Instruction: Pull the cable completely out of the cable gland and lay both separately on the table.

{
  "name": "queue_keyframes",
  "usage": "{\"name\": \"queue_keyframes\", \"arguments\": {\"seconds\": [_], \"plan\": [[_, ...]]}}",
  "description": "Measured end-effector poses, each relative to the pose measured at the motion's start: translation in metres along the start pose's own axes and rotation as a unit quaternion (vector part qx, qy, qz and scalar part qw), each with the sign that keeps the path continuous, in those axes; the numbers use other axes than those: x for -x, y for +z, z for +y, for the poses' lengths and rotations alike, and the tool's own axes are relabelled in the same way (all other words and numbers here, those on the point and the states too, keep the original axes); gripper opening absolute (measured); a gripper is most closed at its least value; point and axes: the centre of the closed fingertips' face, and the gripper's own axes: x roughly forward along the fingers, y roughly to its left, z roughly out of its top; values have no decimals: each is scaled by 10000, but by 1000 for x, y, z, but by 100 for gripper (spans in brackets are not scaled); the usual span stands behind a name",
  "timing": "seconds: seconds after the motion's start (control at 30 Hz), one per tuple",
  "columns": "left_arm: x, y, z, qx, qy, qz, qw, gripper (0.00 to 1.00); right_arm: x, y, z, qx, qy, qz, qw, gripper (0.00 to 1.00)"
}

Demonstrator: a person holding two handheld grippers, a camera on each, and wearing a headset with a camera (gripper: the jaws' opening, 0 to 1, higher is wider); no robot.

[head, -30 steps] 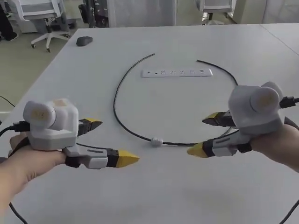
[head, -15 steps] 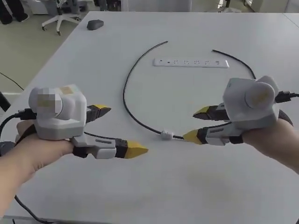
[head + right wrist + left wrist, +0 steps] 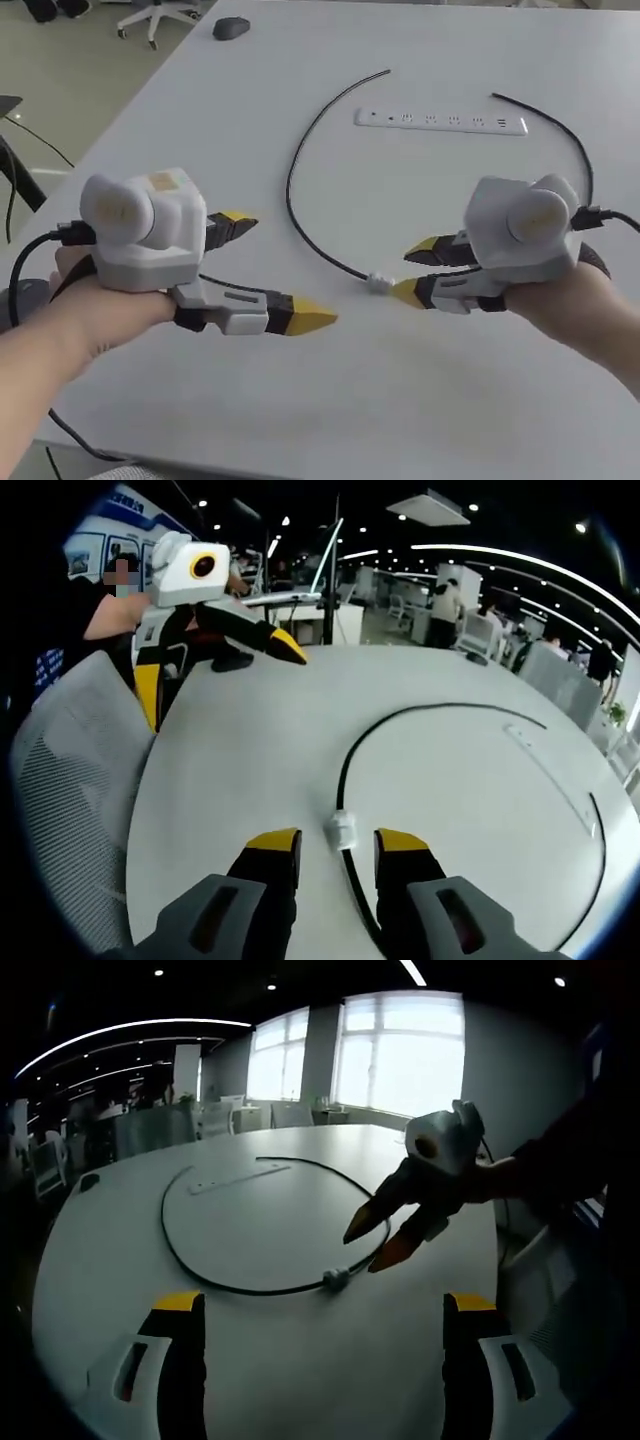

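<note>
The gland [image 3: 379, 283] lies on the table [image 3: 300, 400], threaded on the cable [image 3: 289, 190], just ahead of the right gripper [image 3: 408, 270], whose jaws stand apart, empty. The left gripper [image 3: 285, 270] hovers near, jaws wide apart. Best for the right to straddle the gland squarely before closing, and the left to pinch the cable just beside it.

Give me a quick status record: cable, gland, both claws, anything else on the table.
cable: black, lying in a wide arc on table
cable gland: white, on the cable
right claw: open, tips just short of cable gland, nothing gripped
left claw: open wide, clear of cable
also on table: power strip, mouse
progress: cable not yet pulled out
</note>
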Motion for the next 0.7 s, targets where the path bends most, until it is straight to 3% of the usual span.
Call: {"name": "queue_keyframes", "arguments": {"seconds": [0.13, 0.17, 0.3, 0.43, 0.7], "plan": [[0, -1, 1, 25, 3, -12, 10000, 99, -9, -2, 0, 44, 22, 12, 10000, 28], [0, -1, 1, -4, -11, -47, 10000, 98, -11, -6, 0, 117, 31, 108, 9999, 26], [-1, -2, 0, 1, -58, -47, 10000, 99, -18, -6, -2, 207, 1, 76, 9998, 21], [-1, -6, 0, -102, -60, 47, 9999, 99, -25, -13, -4, 315, -61, 198, 9993, 17], [0, -9, 6, -81, -21, 58, 9999, 98, -29, -16, -5, 236, -30, 243, 9994, 14]]}}
